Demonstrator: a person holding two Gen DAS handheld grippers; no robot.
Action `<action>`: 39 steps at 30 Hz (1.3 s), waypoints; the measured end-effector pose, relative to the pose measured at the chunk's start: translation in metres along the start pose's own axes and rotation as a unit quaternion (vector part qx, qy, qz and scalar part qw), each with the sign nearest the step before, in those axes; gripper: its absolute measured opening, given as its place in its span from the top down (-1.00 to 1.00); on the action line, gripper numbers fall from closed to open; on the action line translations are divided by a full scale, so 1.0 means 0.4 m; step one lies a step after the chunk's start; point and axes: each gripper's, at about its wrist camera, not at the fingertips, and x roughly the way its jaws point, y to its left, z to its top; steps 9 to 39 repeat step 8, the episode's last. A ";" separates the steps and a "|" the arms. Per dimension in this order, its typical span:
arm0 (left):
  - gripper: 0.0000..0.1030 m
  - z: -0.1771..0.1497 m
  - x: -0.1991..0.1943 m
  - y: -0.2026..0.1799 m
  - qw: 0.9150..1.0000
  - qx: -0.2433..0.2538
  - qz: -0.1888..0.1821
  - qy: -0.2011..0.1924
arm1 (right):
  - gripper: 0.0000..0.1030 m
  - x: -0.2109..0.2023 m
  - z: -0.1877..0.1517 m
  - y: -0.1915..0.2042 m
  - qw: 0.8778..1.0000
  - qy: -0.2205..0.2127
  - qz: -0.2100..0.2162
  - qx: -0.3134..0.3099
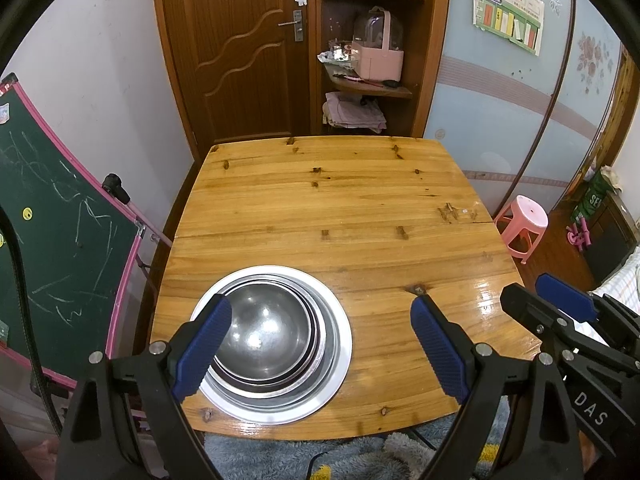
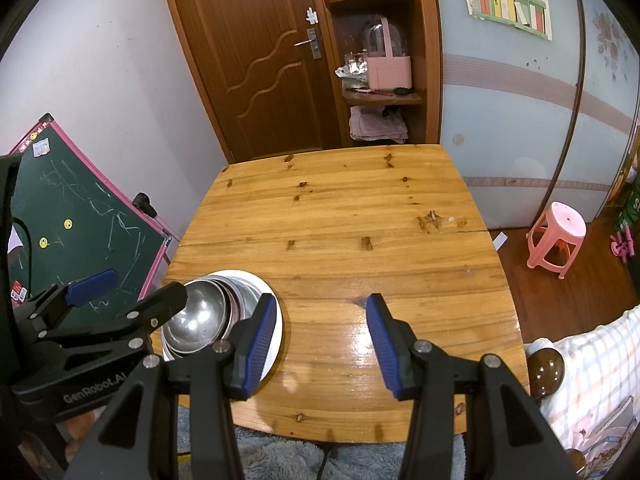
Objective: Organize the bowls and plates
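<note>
One stack of dishes sits on the wooden table, near its front-left corner, at about seven o'clock from the table's middle. Bottom layer: white plate, flat on the wood. Nested on it, steel bowls, rims concentric, top bowl upright and shiny; how many lie under it is hard to count from the overlapping rims, possibly three or four.

Left gripper: jaws spread wide, nothing between the pads. Its left finger overlaps the stack's nine o'clock rim in the view; its right finger hangs over bare wood at three o'clock from the stack. Contact with the bowls cannot be told.

Right gripper: jaws roughly half apart, holding nothing, over bare wood just right of the stack. Its left finger overlaps the plate's three o'clock edge in its own view.

Outward: green chalkboard with pink frame leaning at nine o'clock from the table; brown door and corner shelf at twelve o'clock; pink stool on the floor at two o'clock.
</note>
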 end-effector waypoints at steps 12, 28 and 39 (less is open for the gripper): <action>-0.75 0.000 0.001 0.002 1.000 0.000 0.000 0.001 | 0.09 0.002 -0.004 0.004 1.000 0.000 0.000 0.002; -0.75 0.000 0.001 0.002 1.000 0.000 0.000 0.001 | 0.09 0.002 -0.004 0.004 1.000 0.000 0.000 0.002; -0.75 0.000 0.001 0.002 1.000 0.000 0.000 0.001 | 0.09 0.002 -0.004 0.004 1.000 0.000 0.000 0.002</action>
